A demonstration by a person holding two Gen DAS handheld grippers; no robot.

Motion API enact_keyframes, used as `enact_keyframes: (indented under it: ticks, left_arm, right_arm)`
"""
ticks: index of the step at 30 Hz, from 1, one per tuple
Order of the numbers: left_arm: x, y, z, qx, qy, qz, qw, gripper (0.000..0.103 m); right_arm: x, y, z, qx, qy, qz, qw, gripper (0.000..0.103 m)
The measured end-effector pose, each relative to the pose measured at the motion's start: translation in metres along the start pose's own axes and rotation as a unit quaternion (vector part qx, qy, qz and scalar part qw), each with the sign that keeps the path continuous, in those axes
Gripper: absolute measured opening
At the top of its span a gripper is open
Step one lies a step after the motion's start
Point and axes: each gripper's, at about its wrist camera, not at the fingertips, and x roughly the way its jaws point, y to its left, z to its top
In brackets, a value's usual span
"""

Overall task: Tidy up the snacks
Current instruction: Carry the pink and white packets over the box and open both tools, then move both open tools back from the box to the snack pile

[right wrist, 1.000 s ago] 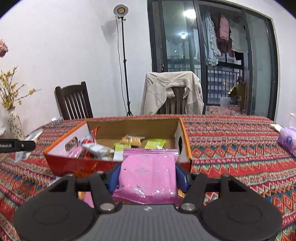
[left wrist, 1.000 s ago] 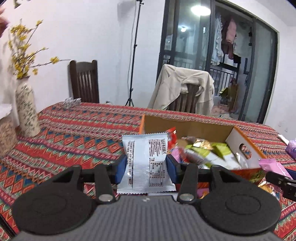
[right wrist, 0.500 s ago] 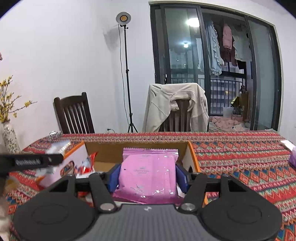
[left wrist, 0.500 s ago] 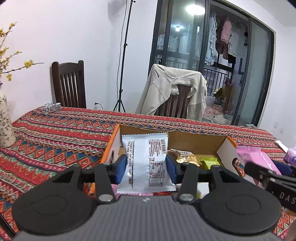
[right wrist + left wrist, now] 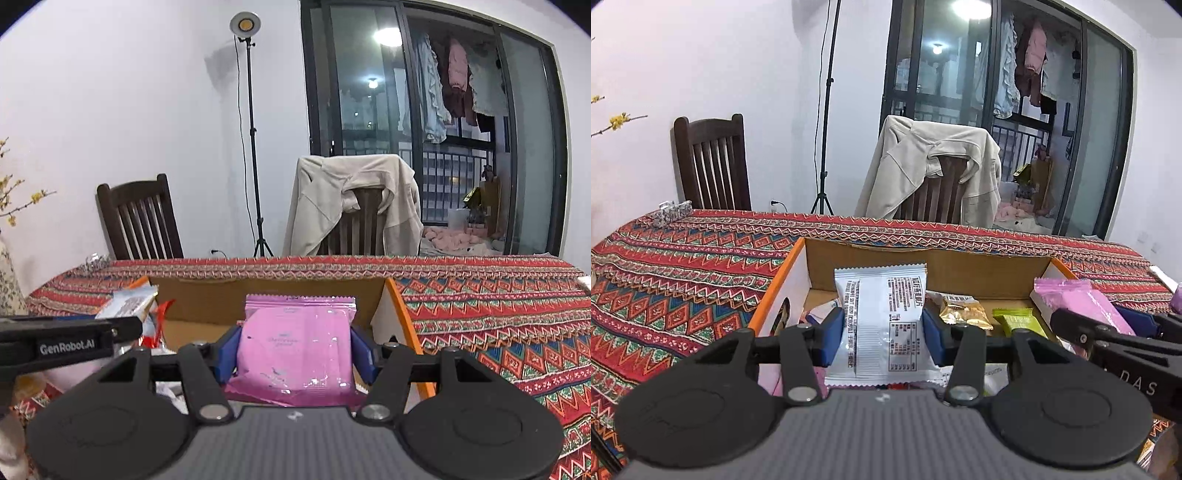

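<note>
Snacks fill both tools. A flat white plastic snack packet printed with black text [image 5: 882, 325] stands upright between the blue pads of the left hand-held gripper [image 5: 882, 334], which press against its two side edges and hold it above the left part of an open cardboard box with an orange rim [image 5: 960, 262]. A glossy pink foil snack packet [image 5: 295, 347] sits the same way in the right hand-held gripper [image 5: 295, 354], clamped at both sides, over the right end of the same box [image 5: 258, 291] near its white end wall.

Inside the box, seen from the left wrist view, lie a crinkled gold wrapper [image 5: 964, 312] and a green wrapped bar [image 5: 1021, 321] side by side, along with other packets partly hidden behind the gripper. From the left camera, the right tool and its pink packet [image 5: 1082, 299] show at the right edge, just beside the box's right wall.

The box rests on a counter covered with a red patterned woven cloth [image 5: 683, 280]. Behind the counter stand a dark wooden slatted chair [image 5: 709, 162] and a second chair draped with a beige jacket [image 5: 934, 170], with a black light stand [image 5: 255, 147] between them against a white wall. Dark-framed glass doors [image 5: 443, 129] at the right show laundry hanging beyond.
</note>
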Motion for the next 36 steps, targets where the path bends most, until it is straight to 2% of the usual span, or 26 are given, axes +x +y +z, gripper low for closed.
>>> enact_keyframes:
  ticks: [9,13,14,15,16,17,18,19,26,36]
  left_arm:
    - [0.000,-0.001,-0.008,0.005,-0.006,-0.004,1.0000,0.048]
    - [-0.002,0.005,-0.008,-0.012,-0.015,0.000,0.9998,0.056]
    - [-0.002,0.006,-0.008,-0.016,-0.017,0.002,0.9997,0.064]
    - [-0.004,0.008,-0.008,-0.024,-0.022,0.003,0.9995,0.082]
    - [-0.005,0.011,-0.007,-0.032,-0.027,0.006,0.9991,0.092]
    - [-0.008,0.014,-0.008,-0.042,-0.037,0.011,0.9984,0.103]
    - [-0.012,0.017,-0.008,-0.053,-0.050,0.018,0.9972,0.103]
    - [-0.014,0.018,-0.006,-0.058,-0.055,0.020,0.9966,0.103]
    - [-0.009,0.026,-0.005,-0.081,-0.046,0.022,0.9954,0.103]
    - [-0.010,0.024,-0.007,-0.081,-0.043,0.020,0.9956,0.103]
  right_arm:
    - [0.004,0.002,-0.010,-0.004,0.017,-0.003,1.000,0.061]
    - [0.001,0.000,-0.010,-0.001,0.015,-0.003,1.000,0.061]
    - [0.001,0.000,-0.010,0.000,0.014,-0.002,1.000,0.061]
    - [0.001,0.000,-0.011,0.000,0.014,-0.002,1.000,0.062]
    - [0.001,0.000,-0.011,0.001,0.013,-0.002,1.000,0.063]
    - [0.000,-0.001,-0.010,0.003,0.011,0.000,1.000,0.074]
    - [-0.001,-0.002,-0.011,0.007,0.010,0.003,1.000,0.084]
    - [-0.002,-0.004,-0.011,0.013,0.008,0.007,1.000,0.102]
    - [0.000,-0.010,-0.013,0.028,0.012,0.005,1.000,0.103]
    - [0.001,-0.012,-0.014,0.032,0.017,0.003,0.999,0.103]
